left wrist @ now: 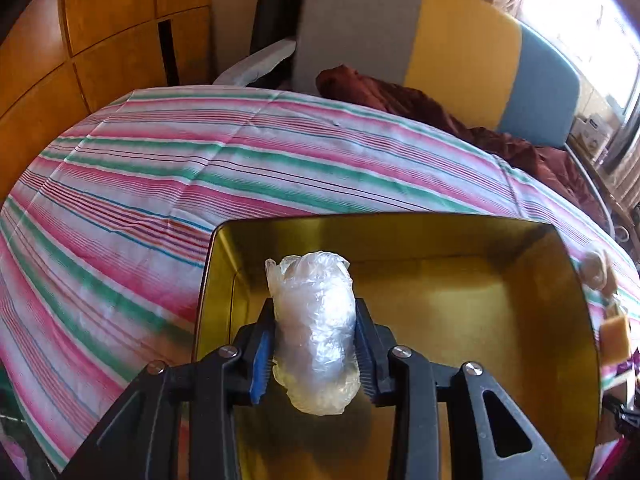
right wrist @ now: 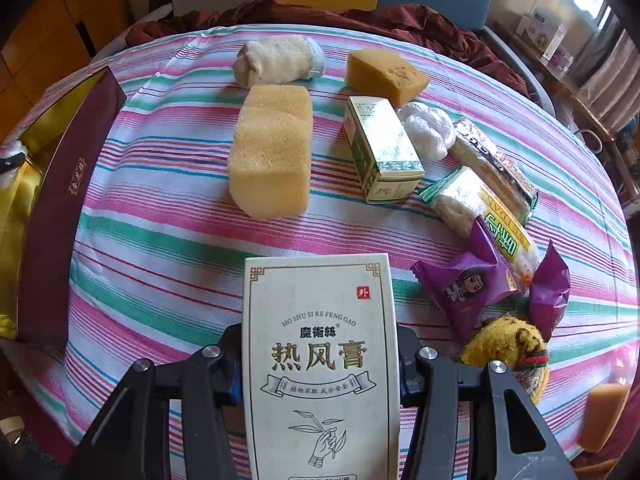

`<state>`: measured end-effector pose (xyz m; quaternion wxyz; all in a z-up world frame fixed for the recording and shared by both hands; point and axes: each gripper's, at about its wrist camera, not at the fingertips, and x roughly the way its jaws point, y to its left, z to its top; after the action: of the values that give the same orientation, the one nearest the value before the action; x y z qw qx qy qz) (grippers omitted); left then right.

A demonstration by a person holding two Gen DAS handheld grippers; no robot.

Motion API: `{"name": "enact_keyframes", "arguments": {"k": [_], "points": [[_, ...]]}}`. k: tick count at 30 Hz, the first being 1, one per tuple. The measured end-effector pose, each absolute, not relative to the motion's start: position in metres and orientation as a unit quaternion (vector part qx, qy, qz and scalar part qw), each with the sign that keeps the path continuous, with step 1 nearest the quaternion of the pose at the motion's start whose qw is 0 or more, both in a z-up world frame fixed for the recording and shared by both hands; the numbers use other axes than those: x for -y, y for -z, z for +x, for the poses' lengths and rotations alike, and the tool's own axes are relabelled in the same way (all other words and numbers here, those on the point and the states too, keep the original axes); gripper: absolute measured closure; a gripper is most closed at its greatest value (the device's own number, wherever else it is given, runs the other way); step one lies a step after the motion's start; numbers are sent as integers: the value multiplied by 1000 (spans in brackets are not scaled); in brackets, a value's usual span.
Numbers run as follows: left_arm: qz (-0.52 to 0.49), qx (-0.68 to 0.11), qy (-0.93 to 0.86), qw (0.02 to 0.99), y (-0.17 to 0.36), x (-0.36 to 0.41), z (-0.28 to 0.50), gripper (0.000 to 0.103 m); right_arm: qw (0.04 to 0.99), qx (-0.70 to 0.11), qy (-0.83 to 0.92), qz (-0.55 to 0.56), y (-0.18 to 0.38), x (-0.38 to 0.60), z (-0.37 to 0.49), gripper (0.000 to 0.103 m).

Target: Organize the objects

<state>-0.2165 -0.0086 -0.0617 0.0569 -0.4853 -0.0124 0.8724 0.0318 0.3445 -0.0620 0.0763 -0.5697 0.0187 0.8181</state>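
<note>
Plastic bundle (left wrist: 314,332) over bare gold-lined box (left wrist: 500,292).

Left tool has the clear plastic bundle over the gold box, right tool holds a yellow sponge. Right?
Not quite. The right tool holds a white carton, not a sponge; the sponge lies on the striped cloth, per the right wrist view. The left tool does hold the plastic bundle over the gold box.
</note>
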Motion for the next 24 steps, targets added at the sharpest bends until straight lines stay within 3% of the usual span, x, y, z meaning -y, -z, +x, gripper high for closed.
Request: {"name": "enact_keyframes", "arguments": {"k": [2, 9, 24], "points": [[-480, -7, -876, 44, 64, 5, -221, 66, 76, -18, -818, -570, 62, -344, 32, 50], [-471, -11, -881, 45, 57, 4, -214, 47, 76, -24, -817, -571, 61, -344, 27, 50], [-420, 23, -902, 101, 10, -1, -101, 47, 76, -30, -816, -572, 62, -345, 29, 49]]}}
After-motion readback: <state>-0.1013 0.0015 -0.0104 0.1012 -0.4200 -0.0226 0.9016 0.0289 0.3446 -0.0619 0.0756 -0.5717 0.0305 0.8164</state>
